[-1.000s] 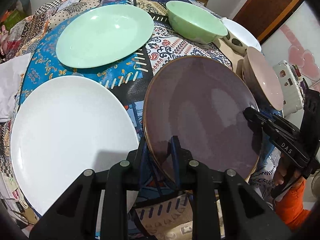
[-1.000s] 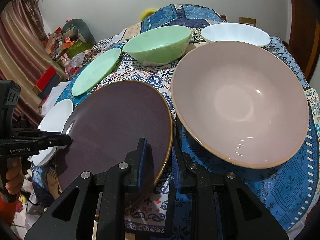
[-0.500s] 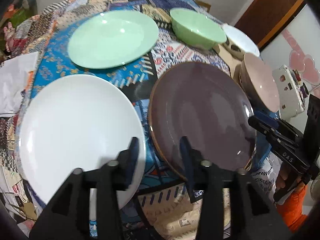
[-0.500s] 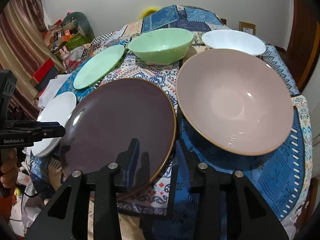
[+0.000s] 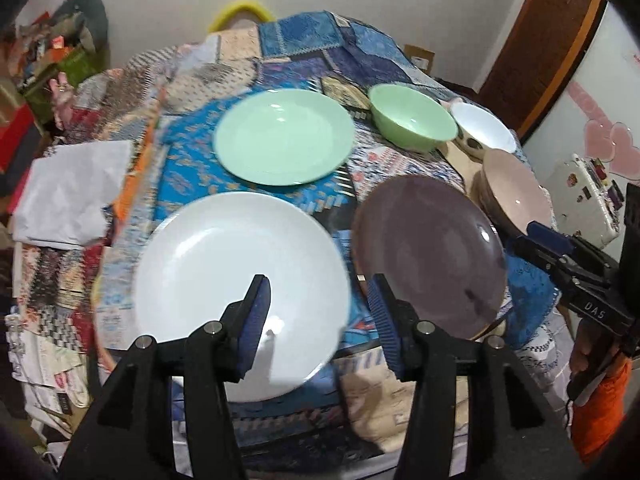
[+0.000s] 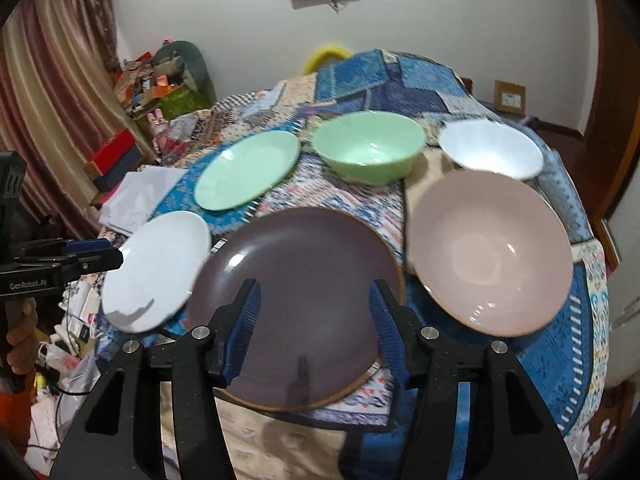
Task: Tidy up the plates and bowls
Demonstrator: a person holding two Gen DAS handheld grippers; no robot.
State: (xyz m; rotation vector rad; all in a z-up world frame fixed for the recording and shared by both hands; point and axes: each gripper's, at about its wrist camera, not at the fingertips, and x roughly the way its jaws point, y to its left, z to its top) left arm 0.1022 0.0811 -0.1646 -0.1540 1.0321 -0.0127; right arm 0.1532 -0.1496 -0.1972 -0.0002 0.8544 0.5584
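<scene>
A dark purple plate (image 5: 430, 248) (image 6: 296, 300) lies flat on the patterned tablecloth, with nothing gripping it. My left gripper (image 5: 320, 292) hovers above the gap between this plate and a white plate (image 5: 240, 280) (image 6: 156, 268); its jaws are opening and hold nothing. My right gripper (image 6: 314, 294) hangs over the purple plate's near part, jaws opening and empty. A pink bowl (image 6: 490, 248) (image 5: 516, 196) stands right of the purple plate. Further back are a green plate (image 5: 284, 136) (image 6: 248, 168), a green bowl (image 6: 370, 146) (image 5: 412, 116) and a white bowl (image 6: 492, 152) (image 5: 482, 130).
The round table (image 6: 560, 360) carries a blue patchwork cloth that hangs over its edges. Folded white cloth (image 5: 72, 192) lies at the left. Boxes and clutter (image 6: 160, 84) stand by the curtain. A person's hand (image 6: 20, 340) holds the left gripper's handle.
Both grippers let go of the purple plate's rim, opened, and rose back from the table. The plate now rests flat; more of the table shows in both views.
</scene>
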